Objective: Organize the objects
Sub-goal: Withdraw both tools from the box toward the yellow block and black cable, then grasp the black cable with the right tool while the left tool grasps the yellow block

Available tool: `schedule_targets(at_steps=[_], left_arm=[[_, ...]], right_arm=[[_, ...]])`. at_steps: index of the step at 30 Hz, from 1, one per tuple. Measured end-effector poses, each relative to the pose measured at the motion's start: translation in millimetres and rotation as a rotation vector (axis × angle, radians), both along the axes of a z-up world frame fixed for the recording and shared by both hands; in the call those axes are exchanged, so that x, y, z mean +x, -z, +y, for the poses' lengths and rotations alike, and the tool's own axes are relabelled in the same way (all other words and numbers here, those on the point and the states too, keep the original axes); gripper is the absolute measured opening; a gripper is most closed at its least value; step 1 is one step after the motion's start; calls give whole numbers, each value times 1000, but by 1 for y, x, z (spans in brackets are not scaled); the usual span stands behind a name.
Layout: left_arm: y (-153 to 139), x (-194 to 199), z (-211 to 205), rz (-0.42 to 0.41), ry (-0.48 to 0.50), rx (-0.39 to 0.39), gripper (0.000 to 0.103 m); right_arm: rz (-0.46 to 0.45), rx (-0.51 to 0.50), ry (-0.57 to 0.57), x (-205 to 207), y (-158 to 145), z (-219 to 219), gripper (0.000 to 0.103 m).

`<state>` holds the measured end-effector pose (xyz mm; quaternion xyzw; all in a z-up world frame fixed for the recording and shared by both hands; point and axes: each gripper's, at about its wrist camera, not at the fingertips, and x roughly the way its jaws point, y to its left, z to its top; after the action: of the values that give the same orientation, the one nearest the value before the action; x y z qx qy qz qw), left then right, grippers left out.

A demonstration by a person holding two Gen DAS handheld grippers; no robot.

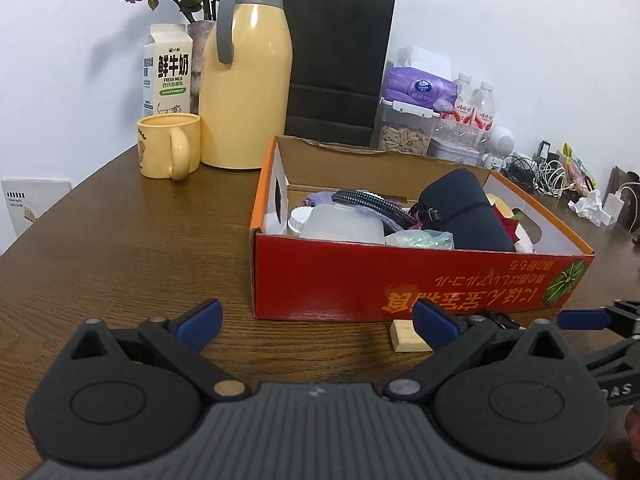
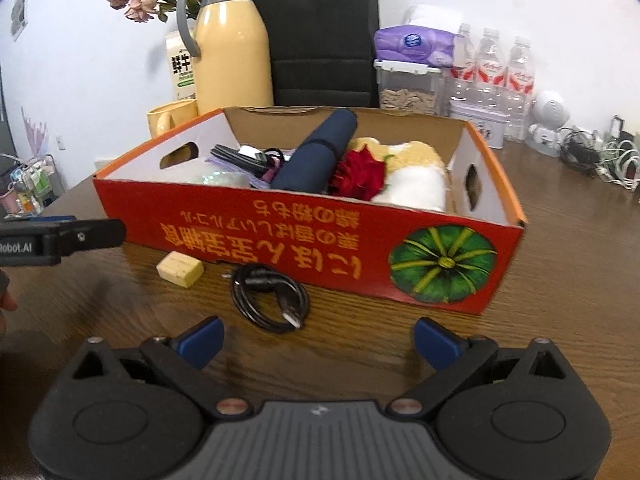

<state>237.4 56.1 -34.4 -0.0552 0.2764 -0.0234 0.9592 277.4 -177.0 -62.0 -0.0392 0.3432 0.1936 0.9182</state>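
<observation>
A red cardboard box (image 1: 400, 280) (image 2: 280, 236) stands on the brown table. It holds a dark blue roll (image 2: 320, 152), a red flower (image 2: 360, 178), a plush toy (image 2: 416, 176), cables and a clear plastic container (image 1: 340, 222). In front of it lie a pale wooden block (image 2: 180, 269) (image 1: 408, 336) and a coiled black USB cable (image 2: 270, 296). My left gripper (image 1: 316, 324) is open and empty, left of the block. My right gripper (image 2: 318, 338) is open and empty, just short of the cable.
Behind the box stand a yellow thermos jug (image 1: 246, 80), a yellow mug (image 1: 170, 144), a milk carton (image 1: 166, 70), a black paper bag (image 1: 336, 64), a seed container (image 1: 404, 130), water bottles (image 2: 492, 76) and tangled chargers (image 1: 552, 176).
</observation>
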Motion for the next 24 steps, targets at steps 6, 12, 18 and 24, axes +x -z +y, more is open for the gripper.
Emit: schedule_targets(at_steps=[6, 12, 18, 24], left_arm=[[1, 1, 1, 9, -2, -16, 103], [2, 1, 2, 11, -3, -18, 103], [4, 2, 2, 21, -6, -18, 103], [6, 4, 1, 32, -16, -9, 103]], right_arm=[[34, 18, -24, 14, 1, 7, 93], [10, 19, -52, 15, 1, 16, 71], [-37, -4, -79, 9, 1, 23, 45], [-66, -1, -75, 3, 1, 21, 39]])
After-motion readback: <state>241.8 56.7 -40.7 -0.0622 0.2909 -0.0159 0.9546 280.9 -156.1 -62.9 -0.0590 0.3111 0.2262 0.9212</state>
